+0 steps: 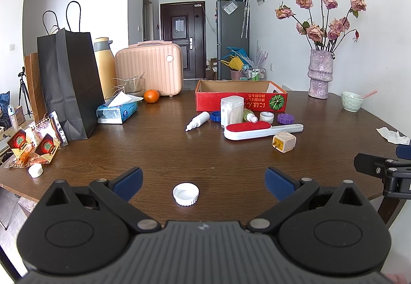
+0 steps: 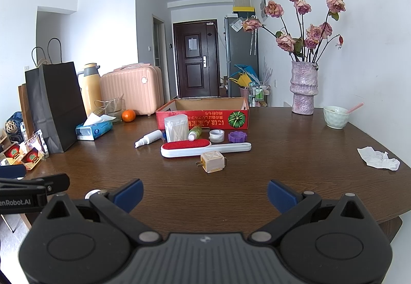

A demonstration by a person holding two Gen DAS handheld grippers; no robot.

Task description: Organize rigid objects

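The table (image 1: 159, 155) is dark wood with a glossy, faintly grained top. The red box (image 1: 241, 99) looks like matt cardboard. The lint brush (image 2: 205, 149) pairs smooth white plastic with a red pad, probably velvety cloth. The vase (image 2: 303, 88) seems rough, glazed ceramic.

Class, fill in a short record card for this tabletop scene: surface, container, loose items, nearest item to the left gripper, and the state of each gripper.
surface: round dark wooden table
container: open red cardboard box, far side of the table
loose items: lint brush with red pad, plug adapter, white dropper bottle, cotton swab box, purple lid
nearest to left gripper: white cap, lying on the table between the open fingers, not touched
left gripper: open, empty
right gripper: open, empty
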